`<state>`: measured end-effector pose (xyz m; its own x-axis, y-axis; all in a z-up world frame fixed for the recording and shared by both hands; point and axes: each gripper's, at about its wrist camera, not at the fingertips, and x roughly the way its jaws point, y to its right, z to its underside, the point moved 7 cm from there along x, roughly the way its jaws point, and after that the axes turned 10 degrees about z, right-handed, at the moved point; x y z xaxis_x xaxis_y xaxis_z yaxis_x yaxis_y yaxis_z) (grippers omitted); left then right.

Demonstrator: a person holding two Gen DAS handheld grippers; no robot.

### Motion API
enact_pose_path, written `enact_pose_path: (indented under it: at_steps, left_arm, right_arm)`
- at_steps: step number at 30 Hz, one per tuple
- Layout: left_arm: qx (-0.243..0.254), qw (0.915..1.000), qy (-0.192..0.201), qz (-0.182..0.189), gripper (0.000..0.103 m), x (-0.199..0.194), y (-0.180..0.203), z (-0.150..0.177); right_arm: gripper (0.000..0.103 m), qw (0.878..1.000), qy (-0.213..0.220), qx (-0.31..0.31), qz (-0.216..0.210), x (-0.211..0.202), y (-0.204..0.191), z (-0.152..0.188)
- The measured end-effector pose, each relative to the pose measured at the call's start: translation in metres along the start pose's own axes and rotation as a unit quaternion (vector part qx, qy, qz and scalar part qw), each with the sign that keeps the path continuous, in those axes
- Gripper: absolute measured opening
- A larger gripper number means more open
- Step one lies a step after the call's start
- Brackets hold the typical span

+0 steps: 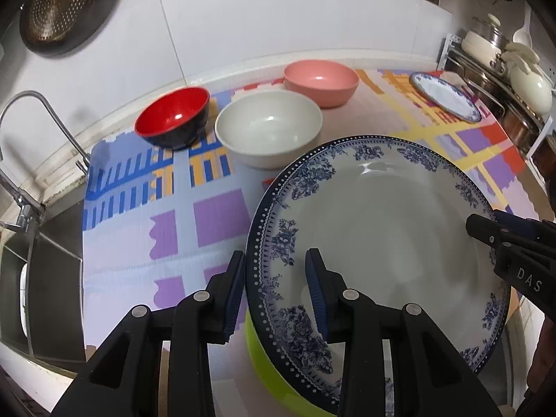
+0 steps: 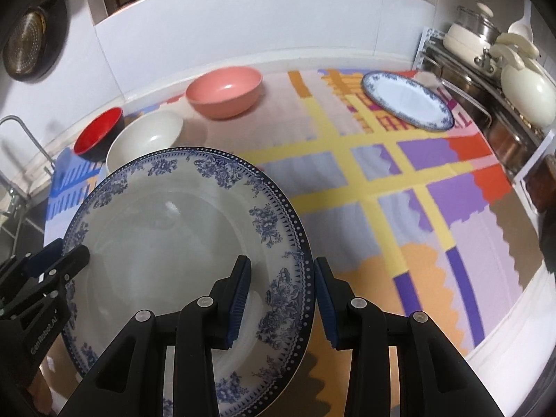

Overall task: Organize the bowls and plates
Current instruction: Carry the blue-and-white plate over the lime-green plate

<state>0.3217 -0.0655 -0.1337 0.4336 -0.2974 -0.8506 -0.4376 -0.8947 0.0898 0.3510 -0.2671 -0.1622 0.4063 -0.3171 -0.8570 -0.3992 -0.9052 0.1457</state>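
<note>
had both grippers on the big blue floral plate (image 1: 382, 229), held up off the patterned mat (image 2: 399, 180): left gripper (image 1: 274, 292) pinching its left rim, right gripper (image 2: 281, 295) pinching the right rim. the matching smaller plate (image 2: 406, 104) sat far right, nearer my right hand, white bowl (image 1: 267, 132) just behind.

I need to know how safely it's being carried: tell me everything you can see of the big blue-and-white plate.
The large plate looks like glazed ceramic: glossy white well, broad rim with dark blue flower sprays, a dotted band and navy edge. It seems whole and empty. It is held tilted above the patterned mat, over a lime-green object. The left gripper straddles one side of its rim, one finger above and one beneath; the right gripper does the same on the opposite side.
</note>
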Motion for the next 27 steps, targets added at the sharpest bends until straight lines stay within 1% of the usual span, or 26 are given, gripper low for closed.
enact_pose_path:
  at_steps: [12,20,27]
  left_arm:
    - [0.004,0.9988,-0.046,0.019,0.036,0.018,-0.012,0.029]
    - [0.005,0.9972,-0.07,0.026,0.036,0.029,-0.014,0.042]
    - [0.005,0.9965,-0.08,0.024,0.036,0.036,-0.015,0.049]
  right_arm:
    - [0.038,0.999,-0.034,-0.006,0.016,0.007,-0.02,0.035]
    - [0.038,0.998,-0.051,-0.005,0.025,0.015,-0.024,0.047]
    - [0.038,0.998,-0.06,-0.007,0.028,0.021,-0.027,0.055]
